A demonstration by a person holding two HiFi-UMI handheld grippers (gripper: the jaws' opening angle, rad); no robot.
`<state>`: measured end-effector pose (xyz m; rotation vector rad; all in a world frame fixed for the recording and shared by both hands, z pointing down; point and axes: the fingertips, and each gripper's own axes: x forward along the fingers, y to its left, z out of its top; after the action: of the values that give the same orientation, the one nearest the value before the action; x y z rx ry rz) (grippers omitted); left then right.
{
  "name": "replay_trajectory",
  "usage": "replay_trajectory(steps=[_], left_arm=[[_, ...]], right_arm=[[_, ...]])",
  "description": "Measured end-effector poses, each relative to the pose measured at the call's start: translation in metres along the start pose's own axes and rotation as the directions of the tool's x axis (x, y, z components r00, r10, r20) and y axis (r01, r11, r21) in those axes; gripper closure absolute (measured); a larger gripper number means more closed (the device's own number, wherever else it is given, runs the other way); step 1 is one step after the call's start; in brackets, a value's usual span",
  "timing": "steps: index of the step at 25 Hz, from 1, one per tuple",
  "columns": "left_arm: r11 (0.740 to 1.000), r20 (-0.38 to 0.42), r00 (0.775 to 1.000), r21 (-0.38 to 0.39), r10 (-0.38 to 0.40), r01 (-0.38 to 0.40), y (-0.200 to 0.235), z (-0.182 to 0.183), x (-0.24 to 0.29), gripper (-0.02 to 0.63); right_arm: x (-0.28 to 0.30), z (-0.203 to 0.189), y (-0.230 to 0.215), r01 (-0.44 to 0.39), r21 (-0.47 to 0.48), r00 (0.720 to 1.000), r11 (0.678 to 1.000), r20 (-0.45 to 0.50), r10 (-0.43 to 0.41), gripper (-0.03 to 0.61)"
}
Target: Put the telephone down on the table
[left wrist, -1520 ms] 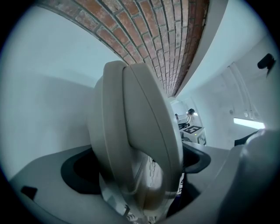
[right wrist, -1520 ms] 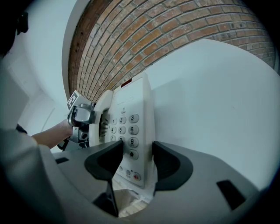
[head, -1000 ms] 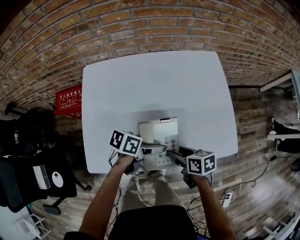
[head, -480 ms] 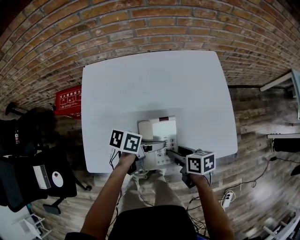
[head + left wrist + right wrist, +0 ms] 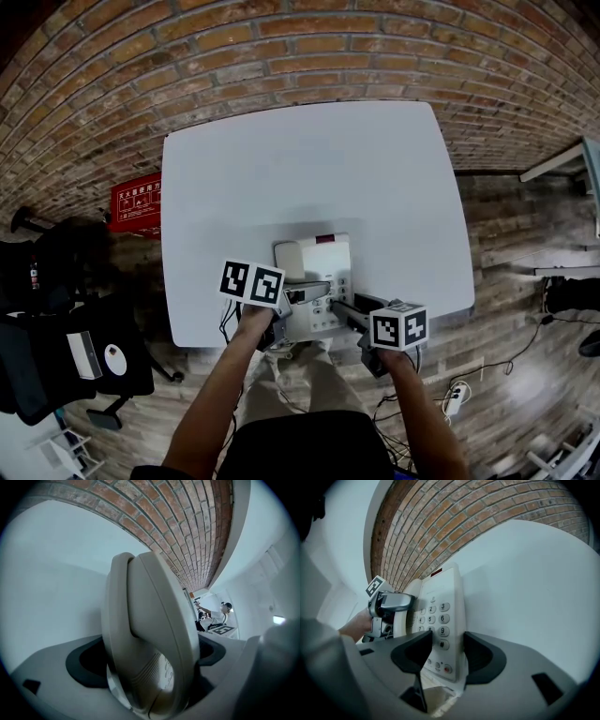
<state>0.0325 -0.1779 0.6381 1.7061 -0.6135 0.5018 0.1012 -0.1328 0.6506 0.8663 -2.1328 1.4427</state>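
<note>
The left forearm (image 5: 211, 394) and right forearm (image 5: 427, 412) extend forward, side by side. The left gripper (image 5: 298, 296) points downward, jaws clamped on the handset (image 5: 150, 639). The right gripper (image 5: 345, 309) points downward likewise, jaws set wide and pressed on the telephone base (image 5: 443, 620).

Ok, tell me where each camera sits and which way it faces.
Head view: on the person's head, looking steeply down at the white table and telephone; both forearms, the left gripper and the right gripper show.
Left gripper view: on the left gripper, looking along its jaws, which clamp the handset, toward the brick wall.
Right gripper view: on the right gripper, facing the keypad between its jaws; the left gripper and its hand show.
Shared: all three show the telephone.
</note>
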Motion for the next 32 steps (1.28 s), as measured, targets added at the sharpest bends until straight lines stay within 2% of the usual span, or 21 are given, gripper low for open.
replay_trajectory(steps=[9,32], left_arm=[[0.995,-0.025,0.995,0.021,0.094,-0.094,0.008,-0.001,0.0,0.091],[0.982,-0.026,0.983,0.038,0.184,-0.183,0.014,-0.001,0.0,0.092]], right_arm=[[0.0,-0.001,-0.001,0.018,0.008,1.0,1.0,-0.007,-0.018,0.356],[0.0,-0.001,-0.002,0.07,0.014,0.998,0.997,-0.007,-0.07,0.356]])
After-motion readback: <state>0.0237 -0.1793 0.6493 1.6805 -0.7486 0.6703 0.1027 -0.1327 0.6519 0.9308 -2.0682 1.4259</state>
